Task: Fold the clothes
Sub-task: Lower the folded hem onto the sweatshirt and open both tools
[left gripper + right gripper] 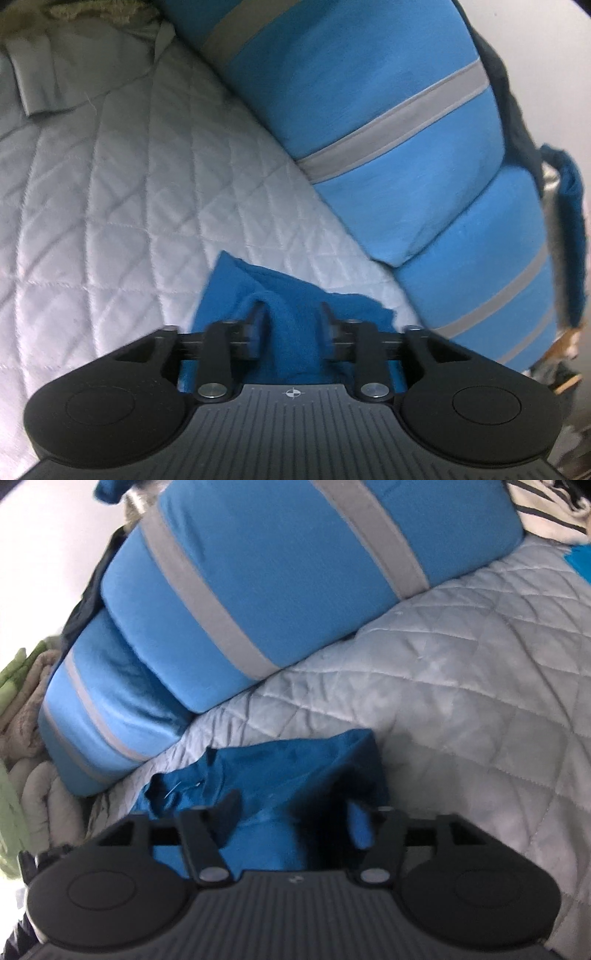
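Clearly both grippers have the same dark blue garment [291,314] between their fingers, and it lies on the near part of the grey quilted bedspread [129,192]. In the left wrist view the left gripper [291,321] has a raised ridge of the cloth standing between its two fingers, which are narrow and seem to pinch it. In the right wrist view the right gripper [291,812] has its fingers a little wider, with the cloth bunched between them and draped over the right finger; I judge that it also holds the cloth, though the blur makes this less sure. From each gripper the free cloth spreads forward, toward the two light blue pillows with grey stripes [258,590] at the far side. The garment seems to hang between the two grips, so neither hand is nearer, and the coming fold probably needs both to move together, away from the pillows, to keep the edge straight
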Available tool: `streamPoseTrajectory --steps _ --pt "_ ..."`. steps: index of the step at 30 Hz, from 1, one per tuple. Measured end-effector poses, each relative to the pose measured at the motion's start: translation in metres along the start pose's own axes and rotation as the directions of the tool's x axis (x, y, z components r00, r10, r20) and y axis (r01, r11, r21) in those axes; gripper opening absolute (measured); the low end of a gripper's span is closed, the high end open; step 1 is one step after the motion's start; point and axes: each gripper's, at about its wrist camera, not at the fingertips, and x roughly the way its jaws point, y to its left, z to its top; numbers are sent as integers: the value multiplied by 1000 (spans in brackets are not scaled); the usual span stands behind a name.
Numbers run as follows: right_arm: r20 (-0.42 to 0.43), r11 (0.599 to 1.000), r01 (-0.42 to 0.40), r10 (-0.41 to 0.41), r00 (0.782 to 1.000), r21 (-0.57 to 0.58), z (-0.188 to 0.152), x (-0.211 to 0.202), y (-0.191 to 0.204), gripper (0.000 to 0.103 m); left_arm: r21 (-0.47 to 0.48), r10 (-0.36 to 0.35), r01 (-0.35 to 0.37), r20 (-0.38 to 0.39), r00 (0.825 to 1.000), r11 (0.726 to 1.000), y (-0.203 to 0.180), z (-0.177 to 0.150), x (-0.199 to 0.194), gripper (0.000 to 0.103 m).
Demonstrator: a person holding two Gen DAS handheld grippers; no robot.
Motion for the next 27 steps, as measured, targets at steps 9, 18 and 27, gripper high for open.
streamPoseTrajectory --steps 9,18,27 --pt "-85 995 -5 -3 996 -99 -15 -6 16 85 104 22 -17 -44 999 994 -22 -7 -26 66" --pt "-117 994 -19 7 993 -105 -26 -10 20 59 119 26 2 -232 972 993 -19 -20 -22 65" --pt "-112 998 -37 31 993 -52 -25 -11 13 12 116 26 8 -285 958 993 -24 -24 -10 5"
